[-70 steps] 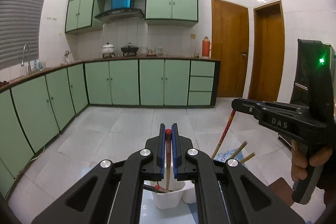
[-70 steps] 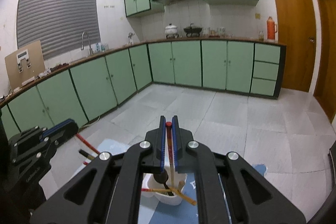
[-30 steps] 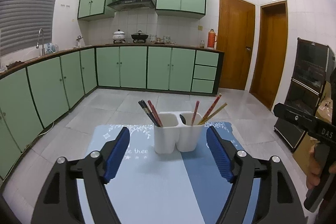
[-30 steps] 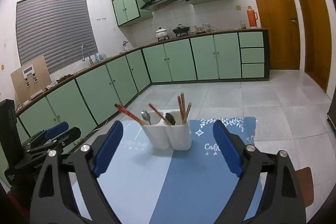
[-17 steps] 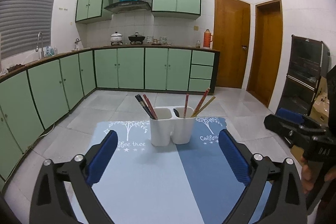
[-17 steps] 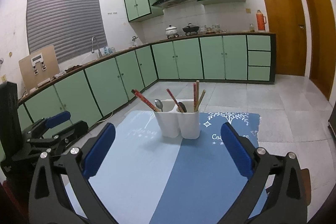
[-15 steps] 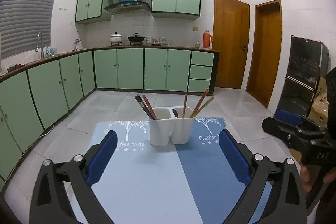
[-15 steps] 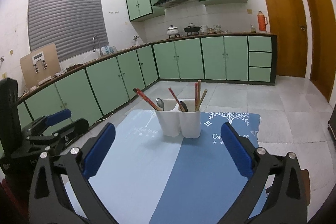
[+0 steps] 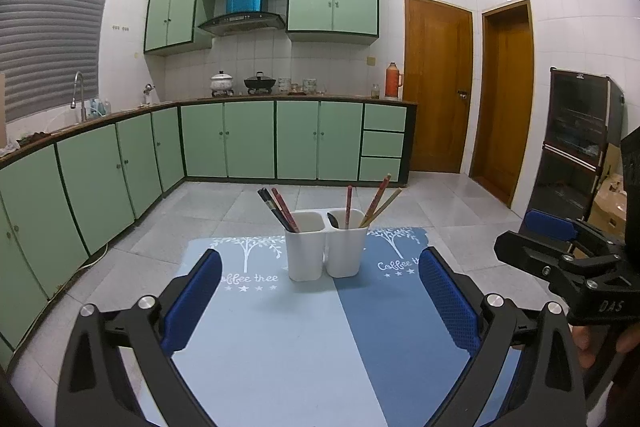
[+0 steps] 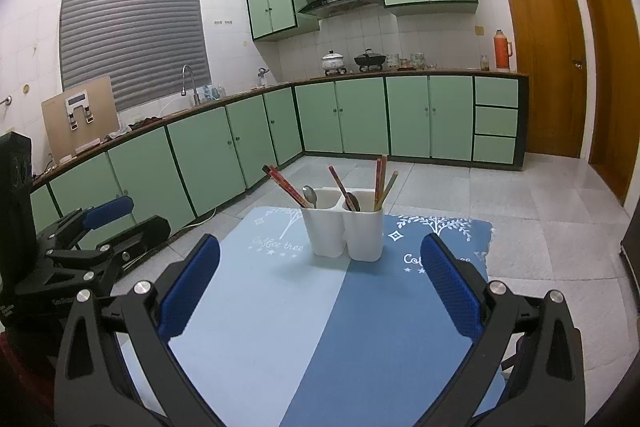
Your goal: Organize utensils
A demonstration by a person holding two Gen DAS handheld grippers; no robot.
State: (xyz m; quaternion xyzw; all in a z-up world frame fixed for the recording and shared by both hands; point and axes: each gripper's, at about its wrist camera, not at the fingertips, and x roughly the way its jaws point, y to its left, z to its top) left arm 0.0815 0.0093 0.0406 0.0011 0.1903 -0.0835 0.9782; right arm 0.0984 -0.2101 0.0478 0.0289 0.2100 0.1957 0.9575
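Note:
A white two-compartment holder (image 9: 326,253) (image 10: 344,237) stands upright on the far half of a blue mat (image 9: 280,347) (image 10: 304,327). In it lean red and dark chopsticks (image 9: 278,207) (image 10: 286,187), more red and wooden chopsticks (image 9: 376,199) (image 10: 382,183) and a spoon (image 10: 309,195). My left gripper (image 9: 320,254) is open, well back from the holder, with nothing between its blue pads (image 9: 196,299). My right gripper (image 10: 320,239) is open and empty too, the same distance back. Each shows at the edge of the other's view: the right gripper (image 9: 534,235) and the left gripper (image 10: 132,217).
The mat covers a small table whose edges drop to a grey tiled floor (image 9: 208,211). Green cabinets (image 9: 248,143) line the left and far walls. Two wooden doors (image 9: 438,91) and a dark glass-front cabinet (image 9: 580,147) stand at the right. A hand (image 9: 588,343) grips the right tool.
Both grippers, earlier shut on a chopstick each above the holder, have let go, opened wide and drawn back. The holder now looks smaller and farther away in both views.

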